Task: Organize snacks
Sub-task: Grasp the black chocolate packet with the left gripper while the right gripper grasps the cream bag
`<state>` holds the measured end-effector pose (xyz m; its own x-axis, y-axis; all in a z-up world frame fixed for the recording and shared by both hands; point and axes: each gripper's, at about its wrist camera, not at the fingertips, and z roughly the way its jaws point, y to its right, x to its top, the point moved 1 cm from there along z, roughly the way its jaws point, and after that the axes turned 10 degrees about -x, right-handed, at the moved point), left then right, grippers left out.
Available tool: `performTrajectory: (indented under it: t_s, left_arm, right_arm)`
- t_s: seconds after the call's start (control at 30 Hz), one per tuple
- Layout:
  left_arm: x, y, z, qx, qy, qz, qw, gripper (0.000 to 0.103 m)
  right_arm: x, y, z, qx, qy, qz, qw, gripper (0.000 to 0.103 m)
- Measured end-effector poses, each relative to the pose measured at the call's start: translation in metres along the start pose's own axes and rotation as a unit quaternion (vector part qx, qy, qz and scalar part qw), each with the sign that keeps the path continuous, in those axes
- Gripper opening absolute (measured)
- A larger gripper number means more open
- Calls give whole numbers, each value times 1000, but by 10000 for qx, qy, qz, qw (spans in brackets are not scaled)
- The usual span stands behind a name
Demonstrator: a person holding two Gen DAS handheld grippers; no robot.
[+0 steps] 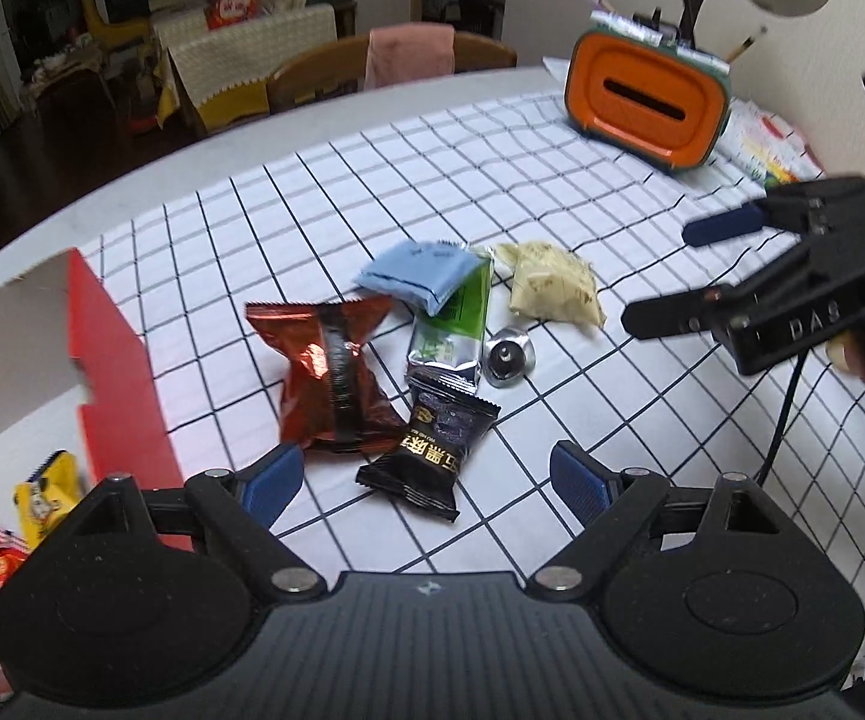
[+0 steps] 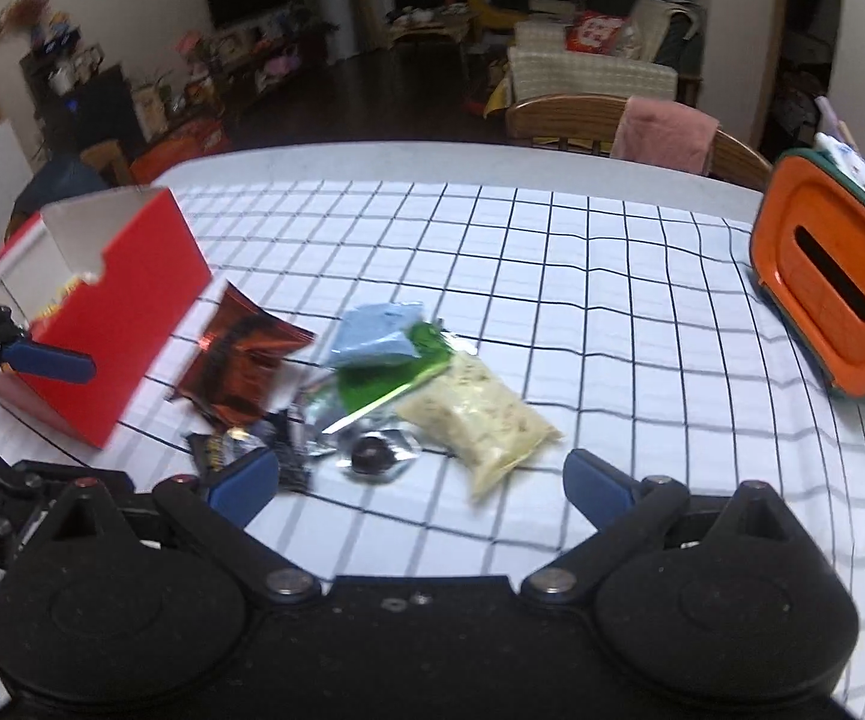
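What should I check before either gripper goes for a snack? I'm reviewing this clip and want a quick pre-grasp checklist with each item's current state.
1. Left gripper jaws open, nothing between them: ok.
2. Right gripper jaws open, nothing held: ok.
3. Red box open at the top, ready to receive: ok.
4. Black packet free to lift: not ok, its far end lies against the green packet and the brown-red packet.
5. Cream packet clear on its right side: ok.
6. Room left in the box: cannot tell.
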<state>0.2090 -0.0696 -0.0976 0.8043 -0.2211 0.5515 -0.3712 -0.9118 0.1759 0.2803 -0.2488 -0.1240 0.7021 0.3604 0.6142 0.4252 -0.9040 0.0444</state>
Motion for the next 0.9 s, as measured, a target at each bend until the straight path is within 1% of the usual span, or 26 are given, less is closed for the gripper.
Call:
performTrajectory:
  t_s: [0.23, 0.47, 0.57, 0.67, 0.7, 0.77, 0.8, 0.83, 0.9]
  left_arm:
    - [8, -3, 36, -31, -366, -103, 9993, 90]
    - [13, -7, 64, 10, -694, -71, 9976, 90]
    - [15, -6, 73, 18, -824, -1, 9966, 90]
    - [15, -6, 82, 75, -948, 74, 9954, 89]
    - [16, -6, 84, 78, -971, 82, 9952, 88]
    - [17, -6, 89, 92, -1034, 86, 9946, 81]
    - [17, -7, 91, 108, -1071, 93, 9942, 76]
    - [17, -7, 93, 127, -1113, 101, 9937, 74]
    - [16, -7, 97, 189, -1179, 120, 9928, 66]
  right_arm:
    - [11, 22, 41, 79, -160, -352, 9992, 101]
    - [15, 18, 76, 220, -299, -1043, 9939, 96]
    - [17, 15, 88, 256, -311, -1284, 9909, 90]
    - [19, 14, 100, 315, -328, -1390, 9892, 82]
    - [20, 14, 104, 319, -347, -1400, 9890, 80]
    - [20, 14, 111, 358, -383, -1412, 9886, 77]
    - [20, 14, 114, 377, -392, -1418, 9884, 75]
    - [20, 13, 116, 394, -398, -1418, 9883, 72]
    - [18, 12, 118, 448, -400, -1407, 9882, 66]
